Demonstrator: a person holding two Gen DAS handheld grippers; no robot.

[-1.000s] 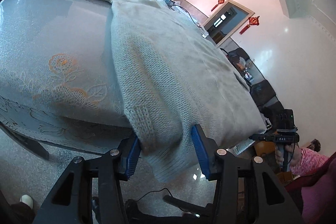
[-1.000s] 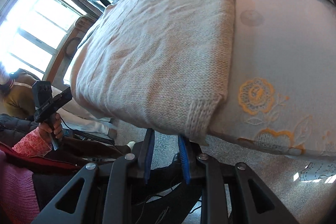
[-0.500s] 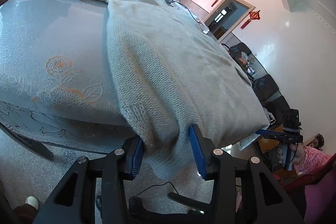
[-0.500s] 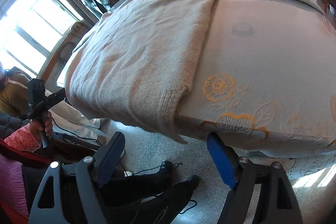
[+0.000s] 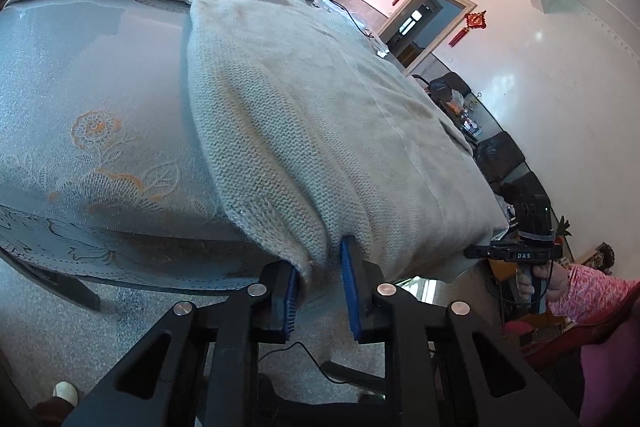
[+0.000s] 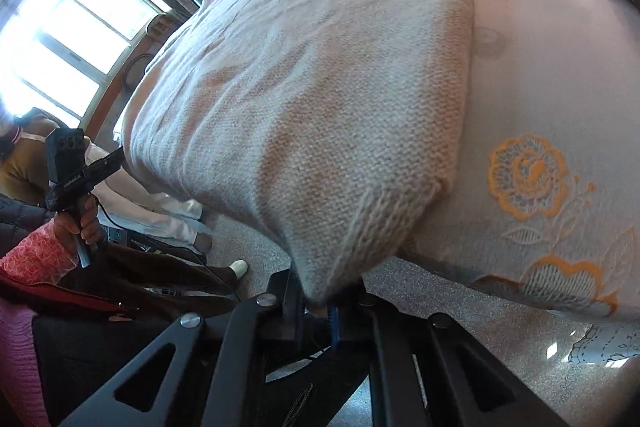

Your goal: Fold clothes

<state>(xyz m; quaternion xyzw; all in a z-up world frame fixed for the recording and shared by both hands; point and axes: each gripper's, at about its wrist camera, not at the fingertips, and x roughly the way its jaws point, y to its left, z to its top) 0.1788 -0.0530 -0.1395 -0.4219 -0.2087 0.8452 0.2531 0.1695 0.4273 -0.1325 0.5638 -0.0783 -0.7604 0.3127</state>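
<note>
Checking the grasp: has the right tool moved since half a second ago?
Yes. The right tool closed in under the sweater hem at the table edge.

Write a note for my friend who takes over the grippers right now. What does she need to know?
Left gripper: jaws closing on the sweater's hem corner, which hangs between them at the near edge of the table.
Right gripper: shut on the other hem corner.
Sweater: lies flat on the flowered tablecloth, hem hanging over the near edge, sleeves spread at the far end.
Done: both bottom corners taken.
Left: all the folding. Probably lift the hem and carry it toward the far end.
</note>
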